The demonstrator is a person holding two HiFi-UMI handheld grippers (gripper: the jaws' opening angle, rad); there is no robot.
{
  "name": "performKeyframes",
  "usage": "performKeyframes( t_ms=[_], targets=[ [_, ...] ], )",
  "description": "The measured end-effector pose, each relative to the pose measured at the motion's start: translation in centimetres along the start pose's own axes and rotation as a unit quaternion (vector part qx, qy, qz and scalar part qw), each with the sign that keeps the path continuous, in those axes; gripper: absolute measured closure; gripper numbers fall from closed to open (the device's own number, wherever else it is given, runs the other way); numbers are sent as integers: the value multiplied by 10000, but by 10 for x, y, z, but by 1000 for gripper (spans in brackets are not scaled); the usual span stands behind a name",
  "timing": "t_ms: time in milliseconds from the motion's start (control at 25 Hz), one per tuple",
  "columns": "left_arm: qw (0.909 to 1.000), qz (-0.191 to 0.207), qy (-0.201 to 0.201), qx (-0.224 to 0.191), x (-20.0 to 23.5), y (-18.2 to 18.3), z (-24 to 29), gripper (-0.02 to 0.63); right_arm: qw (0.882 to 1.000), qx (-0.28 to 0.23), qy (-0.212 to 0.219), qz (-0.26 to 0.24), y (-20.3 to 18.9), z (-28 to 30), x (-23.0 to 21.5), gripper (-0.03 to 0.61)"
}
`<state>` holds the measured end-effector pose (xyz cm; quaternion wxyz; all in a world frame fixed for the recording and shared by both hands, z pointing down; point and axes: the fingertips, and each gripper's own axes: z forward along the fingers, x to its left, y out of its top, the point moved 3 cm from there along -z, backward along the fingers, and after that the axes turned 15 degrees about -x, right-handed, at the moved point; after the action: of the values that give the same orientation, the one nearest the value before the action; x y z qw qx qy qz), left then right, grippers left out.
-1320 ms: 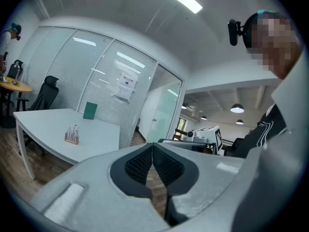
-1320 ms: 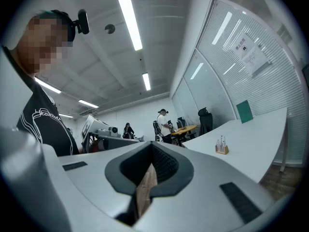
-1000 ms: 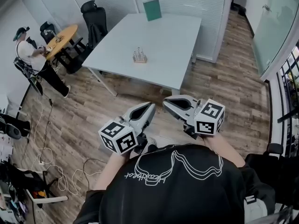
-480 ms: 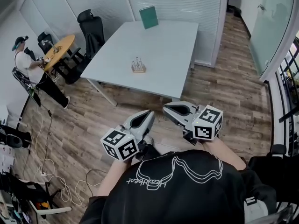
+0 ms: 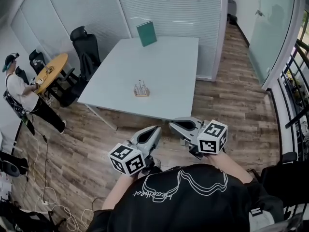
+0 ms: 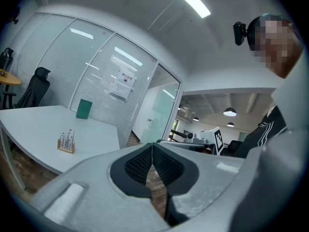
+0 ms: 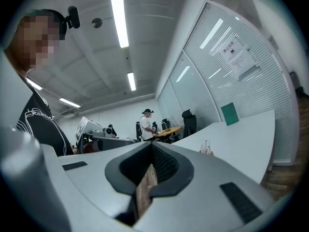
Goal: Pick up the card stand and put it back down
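The card stand [image 5: 141,89], a small wooden block with thin metal clips standing up from it, sits near the front of the pale grey table [image 5: 169,57]. It also shows far off in the left gripper view [image 6: 66,142] and the right gripper view [image 7: 207,148]. Both grippers hang over the wood floor close to my chest, well short of the table. My left gripper [image 5: 155,129] is shut with nothing in it. My right gripper [image 5: 172,124] is also shut and empty, its tip close to the left one's.
A green card [image 5: 146,33] stands upright at the table's far edge. A black office chair [image 5: 87,50] is at the table's left. Farther left a person [image 5: 21,93] stands by a round wooden table [image 5: 49,71]. Cables [image 5: 41,178] lie on the floor at left.
The view has shifted forward: the table and stand now sit a little lower and nearer in the head view. Both grippers stay shut in front of my chest.
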<state>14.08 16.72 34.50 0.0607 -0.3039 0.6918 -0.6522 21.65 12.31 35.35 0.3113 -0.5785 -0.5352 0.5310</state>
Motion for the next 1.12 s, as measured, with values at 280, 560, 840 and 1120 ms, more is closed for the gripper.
performKeyframes(
  t_ms=[280, 560, 840, 1120],
  targets=[
    [9990, -160, -345, 218, 89, 31, 15, 598, 9990, -66, -428, 96, -7, 83, -43, 569],
    [9974, -208, -547, 409, 181, 48, 21, 598, 9970, -89, -761, 104, -21, 161, -80, 569],
    [9961, -178, -581, 641, 267, 60, 26, 598, 9957, -161, -915, -28, -34, 226, -115, 569],
    [9962, 30, -466, 736, 328, 50, 38, 598, 9913, 92, -1309, 45, -62, 244, -156, 548]
  ],
)
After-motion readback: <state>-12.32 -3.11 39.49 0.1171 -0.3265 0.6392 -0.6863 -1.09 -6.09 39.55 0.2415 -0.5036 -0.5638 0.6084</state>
